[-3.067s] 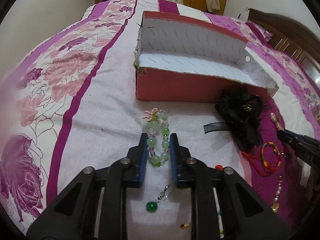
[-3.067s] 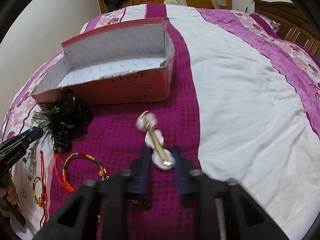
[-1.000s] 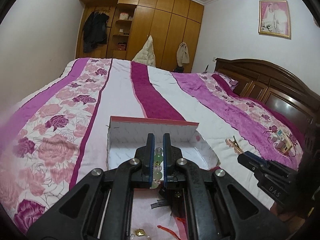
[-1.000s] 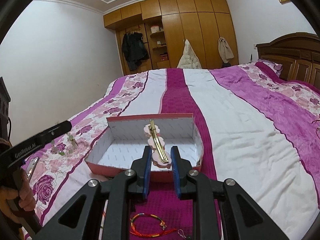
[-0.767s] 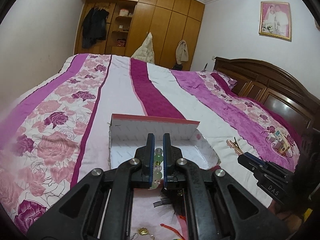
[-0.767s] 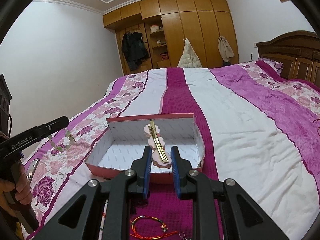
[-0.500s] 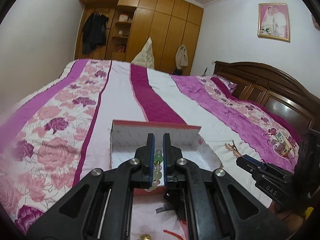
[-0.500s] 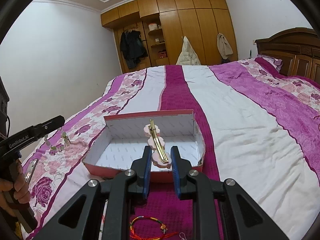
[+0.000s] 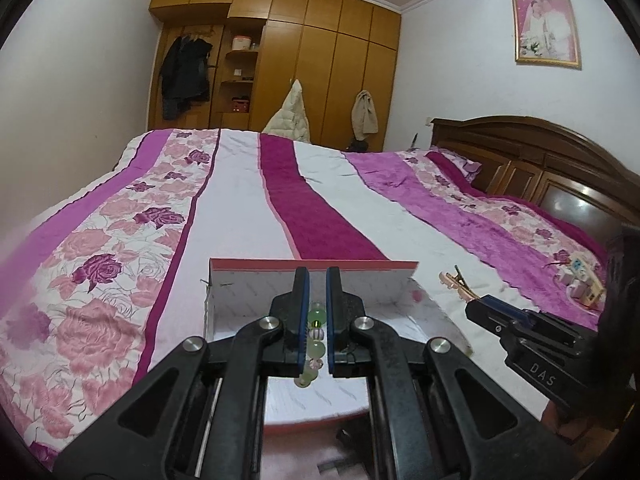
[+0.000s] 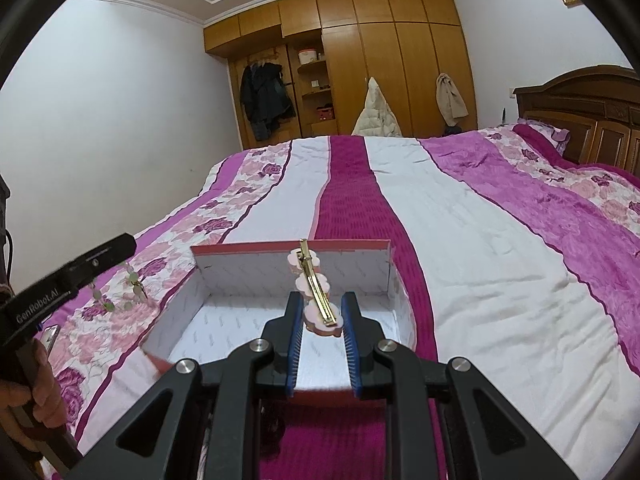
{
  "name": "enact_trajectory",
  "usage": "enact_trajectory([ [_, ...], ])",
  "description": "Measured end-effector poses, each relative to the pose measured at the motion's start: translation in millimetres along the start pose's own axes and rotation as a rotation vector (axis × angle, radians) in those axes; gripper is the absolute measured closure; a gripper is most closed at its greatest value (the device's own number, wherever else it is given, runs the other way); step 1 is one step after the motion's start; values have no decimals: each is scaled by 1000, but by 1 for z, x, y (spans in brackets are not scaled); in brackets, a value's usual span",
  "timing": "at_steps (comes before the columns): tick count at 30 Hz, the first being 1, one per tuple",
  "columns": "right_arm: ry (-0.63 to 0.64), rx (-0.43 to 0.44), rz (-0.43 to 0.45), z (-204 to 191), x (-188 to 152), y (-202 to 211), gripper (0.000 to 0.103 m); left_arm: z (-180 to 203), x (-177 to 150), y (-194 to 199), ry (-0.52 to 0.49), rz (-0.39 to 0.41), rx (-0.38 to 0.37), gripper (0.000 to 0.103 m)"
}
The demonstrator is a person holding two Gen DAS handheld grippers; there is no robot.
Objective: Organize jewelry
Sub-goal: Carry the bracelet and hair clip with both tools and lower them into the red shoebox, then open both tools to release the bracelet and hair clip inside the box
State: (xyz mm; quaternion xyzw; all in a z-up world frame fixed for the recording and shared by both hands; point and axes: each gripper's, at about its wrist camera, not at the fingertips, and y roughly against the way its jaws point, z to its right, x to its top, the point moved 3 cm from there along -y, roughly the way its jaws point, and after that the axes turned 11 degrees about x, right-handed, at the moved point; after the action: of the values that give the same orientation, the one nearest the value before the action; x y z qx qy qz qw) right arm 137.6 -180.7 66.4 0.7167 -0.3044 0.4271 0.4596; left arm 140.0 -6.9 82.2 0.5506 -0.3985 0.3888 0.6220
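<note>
Over the open box (image 9: 312, 280), left view: left hand-held gripper (image 9: 316, 316) level, clamped on bead bracelet (image 9: 314, 344); striped bed (image 9: 240, 208), wardrobe behind. Right view: right hand-held gripper (image 10: 320, 324) clamped on pink hair clip (image 10: 316, 296) above box (image 10: 256, 276). Box front hidden by gripper bodies.

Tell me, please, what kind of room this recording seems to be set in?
A home bedroom, most likely: a large bed with a purple, pink and white floral quilt, a carved dark wooden headboard, and a floor-to-ceiling honey-coloured wooden wardrobe with coats hanging from it.
</note>
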Motion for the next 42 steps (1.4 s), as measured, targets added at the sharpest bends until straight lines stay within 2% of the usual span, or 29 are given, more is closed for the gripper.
enact_trajectory([
  [6,-16,-30,-26,14,5,-35,82,4,-8,-38,-13,-43,45,103],
  [11,-43,-57,-102,32,0,-70,82,3,-18,-71,-13,-115,85,103],
  [17,-81,-84,-223,51,-10,-103,82,-3,-39,-107,-41,-305,134,103],
  [23,-88,-112,-306,60,-23,-118,82,-5,-56,-114,-23,-399,141,103],
  [26,-77,-113,-316,61,-24,-120,81,-2,-57,-112,-27,-401,142,103],
  [27,-76,-110,-321,61,-24,-120,81,-2,-57,-113,-29,-404,141,101],
  [30,-84,-105,-321,60,-23,-120,79,-1,-56,-115,-34,-415,143,84],
  [32,-93,-103,-317,60,-22,-119,73,1,-55,-114,-40,-411,127,76],
  [34,-97,-94,-313,58,-21,-118,63,5,-54,-112,-57,-408,123,65],
  [36,-99,-86,-318,54,-20,-116,58,9,-53,-108,-75,-399,123,62],
  [42,-111,-75,-298,50,-15,-103,53,10,-46,-95,-63,-380,113,61],
])
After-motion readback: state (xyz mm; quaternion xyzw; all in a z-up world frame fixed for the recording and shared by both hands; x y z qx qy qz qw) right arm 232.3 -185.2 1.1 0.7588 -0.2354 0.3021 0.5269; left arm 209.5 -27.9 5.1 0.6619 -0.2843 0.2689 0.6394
